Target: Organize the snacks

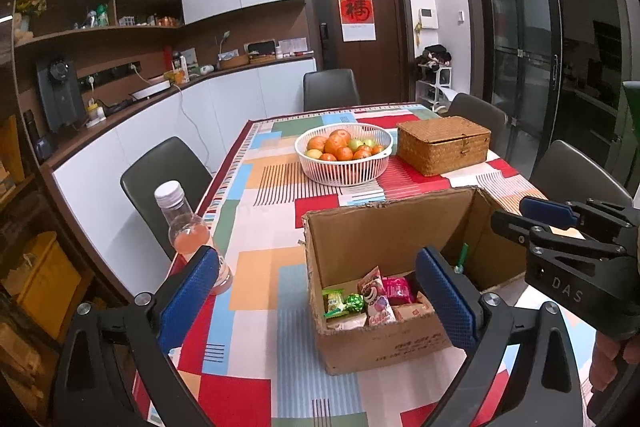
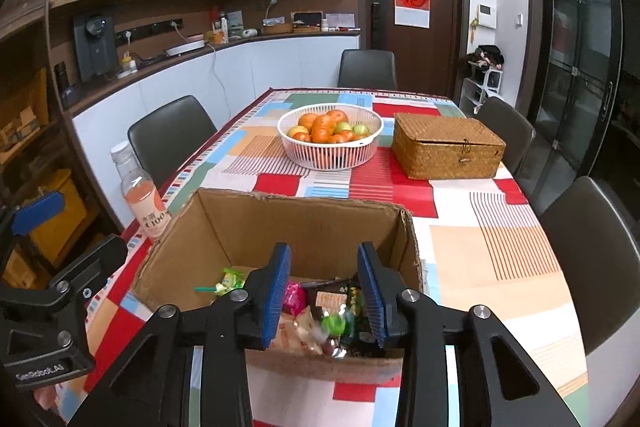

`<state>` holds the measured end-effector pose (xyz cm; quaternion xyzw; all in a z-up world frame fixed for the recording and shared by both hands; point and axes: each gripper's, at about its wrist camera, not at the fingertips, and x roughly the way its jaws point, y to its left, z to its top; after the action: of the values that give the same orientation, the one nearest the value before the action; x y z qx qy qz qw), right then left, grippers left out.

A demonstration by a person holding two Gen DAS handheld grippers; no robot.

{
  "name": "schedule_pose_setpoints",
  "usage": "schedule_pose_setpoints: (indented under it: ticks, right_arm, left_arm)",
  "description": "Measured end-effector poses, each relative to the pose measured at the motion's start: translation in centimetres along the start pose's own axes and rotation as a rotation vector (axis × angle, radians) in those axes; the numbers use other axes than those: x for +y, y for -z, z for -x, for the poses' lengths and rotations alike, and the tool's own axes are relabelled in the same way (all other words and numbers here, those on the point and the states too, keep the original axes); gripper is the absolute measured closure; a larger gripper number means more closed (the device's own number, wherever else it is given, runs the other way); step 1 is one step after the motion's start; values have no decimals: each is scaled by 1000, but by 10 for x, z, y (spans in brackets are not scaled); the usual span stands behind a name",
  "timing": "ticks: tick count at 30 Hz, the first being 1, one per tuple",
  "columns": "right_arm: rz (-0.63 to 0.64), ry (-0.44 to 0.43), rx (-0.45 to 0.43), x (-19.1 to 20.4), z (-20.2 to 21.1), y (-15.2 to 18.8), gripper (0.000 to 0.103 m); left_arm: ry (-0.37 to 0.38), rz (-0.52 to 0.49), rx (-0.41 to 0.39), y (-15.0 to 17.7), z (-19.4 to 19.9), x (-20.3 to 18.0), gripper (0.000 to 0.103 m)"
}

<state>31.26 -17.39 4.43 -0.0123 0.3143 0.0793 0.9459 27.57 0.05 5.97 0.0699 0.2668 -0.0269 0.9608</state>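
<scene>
An open cardboard box stands on the table near its front edge. Several wrapped snacks lie in its bottom. My left gripper is open and empty, in front of the box's left side, above the table. My right gripper is open and empty, held over the near edge of the box above the snacks. It also shows at the right in the left wrist view. A woven lidded basket sits closed beyond the box.
A bottle of pink drink stands at the table's left edge, next to my left finger. A white basket of fruit sits mid-table. Chairs surround the patterned tablecloth.
</scene>
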Motion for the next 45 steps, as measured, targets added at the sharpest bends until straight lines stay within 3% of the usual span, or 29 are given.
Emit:
schedule_pose_setpoints:
  ticks: [5, 10, 12, 16, 18, 29, 45]
  right_arm:
    - [7, 7, -26, 3, 26, 14, 57]
    - [23, 20, -47, 7, 56, 31, 56]
    - [26, 34, -62, 8, 71, 38, 49]
    - [25, 47, -86, 9, 93, 47, 45]
    - [21, 47, -97, 10, 104, 53, 37]
    - [19, 75, -129, 17, 143, 84, 20]
    - [-1, 80, -117, 14, 156, 99, 19]
  left_arm:
    - [-14, -6, -38, 8, 27, 0, 0]
    - [-10, 3, -56, 17, 54, -1, 0]
    - [-7, 4, -62, 22, 65, -2, 0]
    - [-6, 1, -75, 30, 84, -5, 0]
    - [-5, -3, -83, 36, 94, -7, 0]
    - [-19, 21, -102, 58, 130, -3, 0]
    - [-19, 3, -108, 70, 149, -9, 0]
